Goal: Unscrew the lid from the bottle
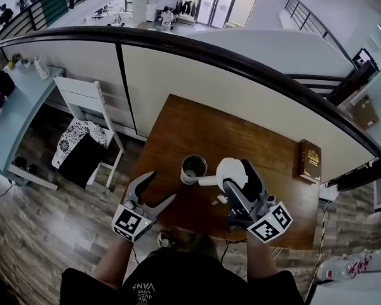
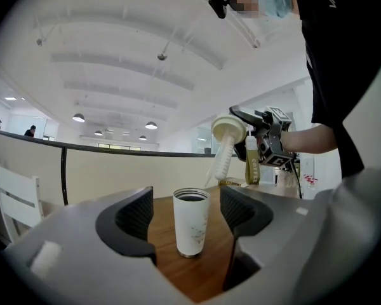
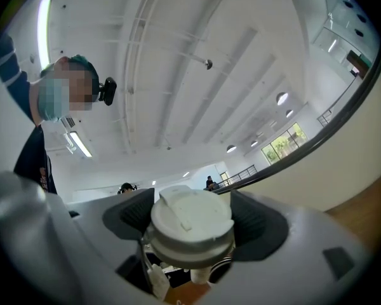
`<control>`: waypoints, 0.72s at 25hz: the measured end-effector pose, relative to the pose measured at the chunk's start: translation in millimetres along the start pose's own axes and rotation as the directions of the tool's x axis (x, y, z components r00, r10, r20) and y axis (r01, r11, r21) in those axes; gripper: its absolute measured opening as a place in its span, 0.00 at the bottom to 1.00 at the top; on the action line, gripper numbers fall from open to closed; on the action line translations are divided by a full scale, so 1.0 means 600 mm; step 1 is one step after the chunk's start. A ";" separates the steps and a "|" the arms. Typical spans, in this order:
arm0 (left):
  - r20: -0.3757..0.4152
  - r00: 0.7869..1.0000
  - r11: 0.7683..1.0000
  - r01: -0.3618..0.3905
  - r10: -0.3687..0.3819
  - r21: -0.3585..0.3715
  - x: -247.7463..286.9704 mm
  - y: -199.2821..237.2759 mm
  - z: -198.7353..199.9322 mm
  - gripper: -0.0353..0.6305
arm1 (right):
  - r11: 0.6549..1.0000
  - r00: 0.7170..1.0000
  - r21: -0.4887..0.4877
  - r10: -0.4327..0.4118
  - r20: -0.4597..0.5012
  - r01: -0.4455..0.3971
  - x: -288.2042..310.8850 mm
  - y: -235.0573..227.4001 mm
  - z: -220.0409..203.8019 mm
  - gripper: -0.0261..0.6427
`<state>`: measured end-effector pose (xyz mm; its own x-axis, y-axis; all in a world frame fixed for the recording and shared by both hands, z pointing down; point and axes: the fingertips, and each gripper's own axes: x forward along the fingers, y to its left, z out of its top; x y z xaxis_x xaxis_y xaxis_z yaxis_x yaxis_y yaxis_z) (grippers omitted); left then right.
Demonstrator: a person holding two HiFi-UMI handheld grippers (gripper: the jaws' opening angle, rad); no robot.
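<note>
Bottle (image 1: 193, 168): white tumbler, upright on wooden table (image 1: 197, 119), mouth open, lid already off; left gripper (image 1: 162, 187): jaws spread, framing the bottle from short of it, no contact; right gripper (image 1: 240, 178): pinching white lid (image 3: 192, 224) by its rim, raised beside the bottle; ribbed straw (image 2: 221, 161) hangs from the lid, tip possibly just clear of the mouth; step: unscrewing apparently done; next: carry lid aside, set down on bare table.
</note>
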<state>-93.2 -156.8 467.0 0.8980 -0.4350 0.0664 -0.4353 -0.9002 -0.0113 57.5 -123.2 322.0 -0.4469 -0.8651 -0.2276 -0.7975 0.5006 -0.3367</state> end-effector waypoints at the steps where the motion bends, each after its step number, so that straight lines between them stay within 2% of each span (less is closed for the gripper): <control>1: 0.003 1.000 1.000 -0.009 0.009 -0.004 -0.006 -0.006 0.010 0.55 | 1.000 1.000 0.003 0.001 -0.002 -0.001 -0.006 0.003 -0.002 0.56; 3: 0.013 0.999 0.999 -0.034 0.034 -0.014 -0.018 -0.017 0.030 0.50 | 1.000 1.000 0.020 0.009 -0.004 -0.009 -0.017 0.007 -0.003 0.56; 8: 0.028 0.990 0.990 -0.140 0.139 0.004 -0.033 -0.043 0.064 0.20 | 0.998 0.999 0.052 0.046 -0.009 -0.046 -0.046 0.011 0.003 0.56; 10: 0.032 0.984 0.985 -0.175 0.175 -0.012 -0.038 -0.062 0.074 0.12 | 0.996 0.997 0.058 0.067 -0.025 -0.065 -0.060 0.017 0.003 0.56; 12: 0.042 0.979 0.980 -0.198 0.199 -0.023 -0.041 -0.083 0.086 0.09 | 0.995 0.996 0.064 0.084 -0.036 -0.081 -0.076 0.019 0.005 0.56; 18: 0.075 0.964 0.966 -0.259 0.257 0.015 -0.043 -0.146 0.097 0.07 | 0.989 0.991 0.088 0.121 -0.055 -0.116 -0.131 0.016 0.015 0.56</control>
<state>-74.3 -67.6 407.9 0.7583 -0.6517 -0.0137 -0.6516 -0.7573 -0.0429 88.7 -50.2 328.4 -0.5615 -0.7987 -0.2161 -0.7019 0.5981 -0.3868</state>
